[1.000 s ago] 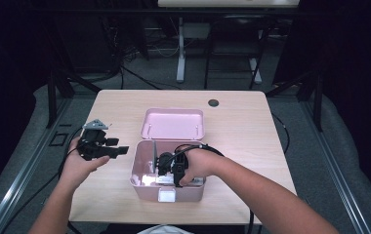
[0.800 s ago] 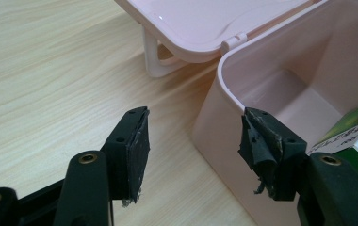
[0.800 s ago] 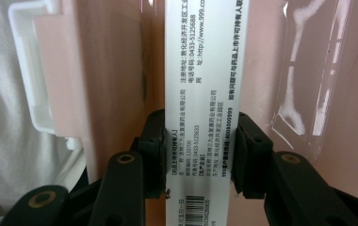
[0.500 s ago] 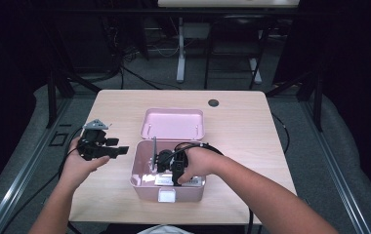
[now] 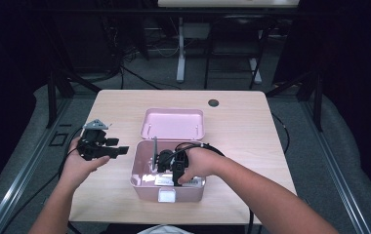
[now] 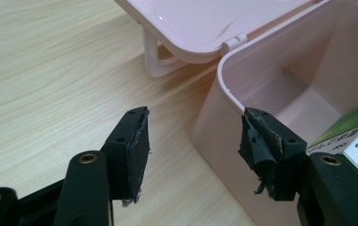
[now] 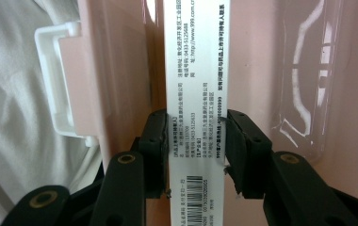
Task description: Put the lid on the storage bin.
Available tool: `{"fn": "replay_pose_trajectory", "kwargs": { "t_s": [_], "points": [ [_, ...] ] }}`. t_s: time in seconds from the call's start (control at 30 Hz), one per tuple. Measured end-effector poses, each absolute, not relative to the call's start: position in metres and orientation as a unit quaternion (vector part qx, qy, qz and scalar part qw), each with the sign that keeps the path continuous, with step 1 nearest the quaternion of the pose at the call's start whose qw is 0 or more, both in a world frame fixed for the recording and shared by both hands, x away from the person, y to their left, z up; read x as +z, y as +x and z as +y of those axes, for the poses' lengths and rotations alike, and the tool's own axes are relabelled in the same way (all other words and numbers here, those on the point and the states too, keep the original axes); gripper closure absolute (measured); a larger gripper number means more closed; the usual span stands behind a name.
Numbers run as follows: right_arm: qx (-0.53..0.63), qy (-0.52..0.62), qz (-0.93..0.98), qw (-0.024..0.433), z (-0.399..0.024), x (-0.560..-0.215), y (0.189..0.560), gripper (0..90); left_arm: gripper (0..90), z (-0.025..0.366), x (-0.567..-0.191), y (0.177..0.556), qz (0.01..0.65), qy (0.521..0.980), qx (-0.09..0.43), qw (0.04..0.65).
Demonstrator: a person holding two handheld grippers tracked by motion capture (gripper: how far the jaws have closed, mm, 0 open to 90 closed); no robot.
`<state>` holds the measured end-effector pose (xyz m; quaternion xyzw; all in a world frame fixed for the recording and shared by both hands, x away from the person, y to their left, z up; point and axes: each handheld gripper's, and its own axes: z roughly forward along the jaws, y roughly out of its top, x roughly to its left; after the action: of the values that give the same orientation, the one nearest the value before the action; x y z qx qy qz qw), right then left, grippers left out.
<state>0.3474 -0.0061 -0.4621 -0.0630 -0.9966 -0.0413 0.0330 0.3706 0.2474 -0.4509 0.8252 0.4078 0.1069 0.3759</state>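
My right gripper point(image 7: 197, 150) pinches the carton point(image 7: 196, 70) by its narrow faces inside the box point(image 5: 139, 178) near the table's front edge; light, crushable card, so I squeeze gently.

On the narrow white printed face of the cardboard medicine carton point(image 7: 196, 94) in my right gripper view I read a web address, "www.999.com.cn", the number "0433-5125453", columns of Chinese characters and a barcode at its near end. I cannot make out the smaller print.
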Motion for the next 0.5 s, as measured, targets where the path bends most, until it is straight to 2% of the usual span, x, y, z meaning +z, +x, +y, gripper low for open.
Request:
{"fn": "replay_pose_trajectory", "kwargs": {
  "t_s": [0.5],
  "points": [
    [-0.043,-0.049,-0.997,0.033,-0.0070,-0.4616,0.3455,61.5,42.3,0.2482,-0.4512,0.3711,0.407,0.825,0.104,0.378]
  ]
}}
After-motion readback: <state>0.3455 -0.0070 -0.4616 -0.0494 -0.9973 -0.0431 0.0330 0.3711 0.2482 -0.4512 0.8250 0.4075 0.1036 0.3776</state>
